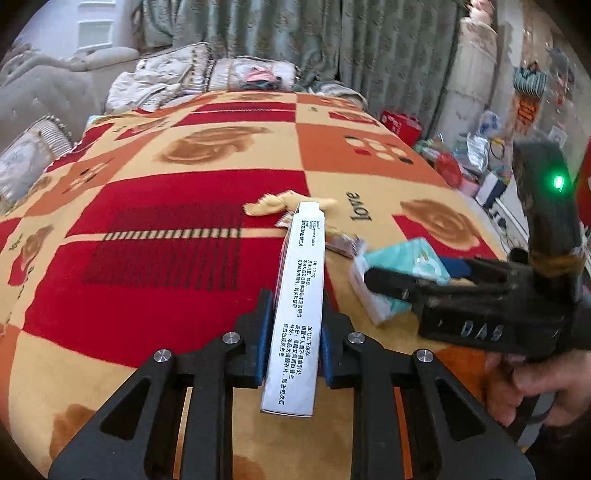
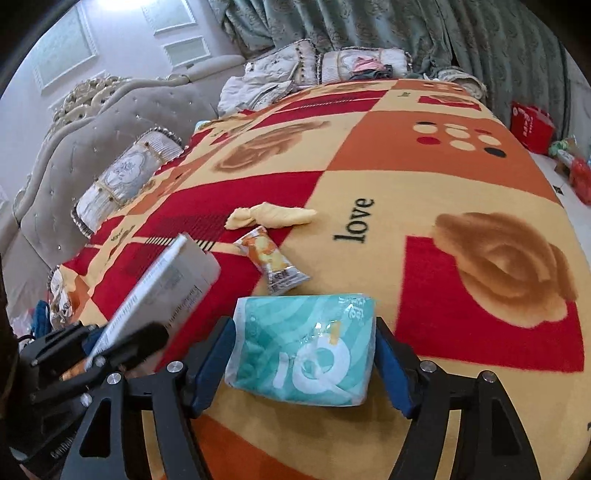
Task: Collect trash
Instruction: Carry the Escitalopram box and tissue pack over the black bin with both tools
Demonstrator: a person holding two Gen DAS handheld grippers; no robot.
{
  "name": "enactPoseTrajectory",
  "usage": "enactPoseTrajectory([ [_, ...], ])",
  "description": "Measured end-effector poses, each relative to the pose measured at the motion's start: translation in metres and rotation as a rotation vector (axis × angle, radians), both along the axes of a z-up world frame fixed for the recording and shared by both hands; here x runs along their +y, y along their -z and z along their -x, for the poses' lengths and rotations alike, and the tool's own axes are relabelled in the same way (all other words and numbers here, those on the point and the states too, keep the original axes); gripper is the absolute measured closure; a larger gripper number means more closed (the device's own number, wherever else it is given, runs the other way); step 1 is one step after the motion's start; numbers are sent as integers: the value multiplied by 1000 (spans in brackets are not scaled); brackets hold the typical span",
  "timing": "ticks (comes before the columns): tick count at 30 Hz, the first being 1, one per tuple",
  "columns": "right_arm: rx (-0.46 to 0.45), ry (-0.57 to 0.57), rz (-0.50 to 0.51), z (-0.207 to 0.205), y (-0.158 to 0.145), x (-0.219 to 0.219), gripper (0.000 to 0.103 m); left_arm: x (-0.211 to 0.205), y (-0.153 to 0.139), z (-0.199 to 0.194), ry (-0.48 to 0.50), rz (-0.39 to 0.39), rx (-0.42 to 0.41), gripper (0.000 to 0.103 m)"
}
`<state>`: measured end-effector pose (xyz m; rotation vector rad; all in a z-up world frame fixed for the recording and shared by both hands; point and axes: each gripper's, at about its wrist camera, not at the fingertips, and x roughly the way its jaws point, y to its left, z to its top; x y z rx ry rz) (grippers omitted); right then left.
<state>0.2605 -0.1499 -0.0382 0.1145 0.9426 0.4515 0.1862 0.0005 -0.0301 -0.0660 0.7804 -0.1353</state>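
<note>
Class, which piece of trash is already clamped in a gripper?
The white medicine box, pinched in the left gripper; the teal tissue pack merely lies between open jaws.

Matt card box [image 1: 299, 295], glossy plastic tissue pack [image 2: 303, 350] — fuzzy cloth blanket [image 2: 369, 155]

A bed blanket [image 2: 369, 155] in red, orange and cream squares covers most of both views, printed with brown roses, dotted patches and the word "love" [image 2: 354, 220]. At the bed's head stands a grey tufted headboard [image 2: 74, 147] with a carved crest. A striped, fringed pillow [image 2: 122, 181] leans against it, and two more cushions [image 2: 288, 62] lie at the far end beside crumpled pale bedding [image 2: 251, 88]. Green patterned curtains [image 1: 295, 33] hang behind the bed. White wall panels [image 2: 62, 51] show at the left. On the floor to the right sits a red bag [image 2: 532, 125], with assorted blurred clutter [image 1: 476, 147] nearby.
</note>
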Motion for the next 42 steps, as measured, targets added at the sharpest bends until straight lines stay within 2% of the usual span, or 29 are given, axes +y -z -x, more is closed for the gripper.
enactPoseTrajectory([
  [5, -7, -21, 77, 0, 5, 10, 25, 5, -2, 0, -7, 22, -6, 83],
  [8, -17, -53, 116, 2, 6, 16, 26, 8, -3, -1, -5, 47, -1, 83],
  [9, -22, -62, 124, 2, 6, 17, 29, 8, -3, -1, -3, 51, 0, 83],
  [11, -33, -69, 107, 5, 4, 16, 53, 8, -4, 0, 3, 54, -7, 83],
  [13, -42, -61, 72, 7, 0, 11, 67, 6, -6, 1, 13, 51, -16, 83],
  [16, -65, -24, 51, 13, -10, -5, 78, -1, -10, 5, 35, 30, -34, 83],
  [19, -67, 24, 12, 18, -19, -30, 80, -13, -19, 9, 59, 4, -60, 83],
  [28, -133, 145, -44, 46, -49, -111, 82, -65, -32, 19, 99, 20, -64, 83],
  [32, -155, 181, -43, 56, -54, -137, 82, -98, -38, 22, 130, 24, -62, 83],
  [42, -193, 309, 7, 76, -61, -199, 82, -177, -40, 24, 186, -44, -37, 83],
])
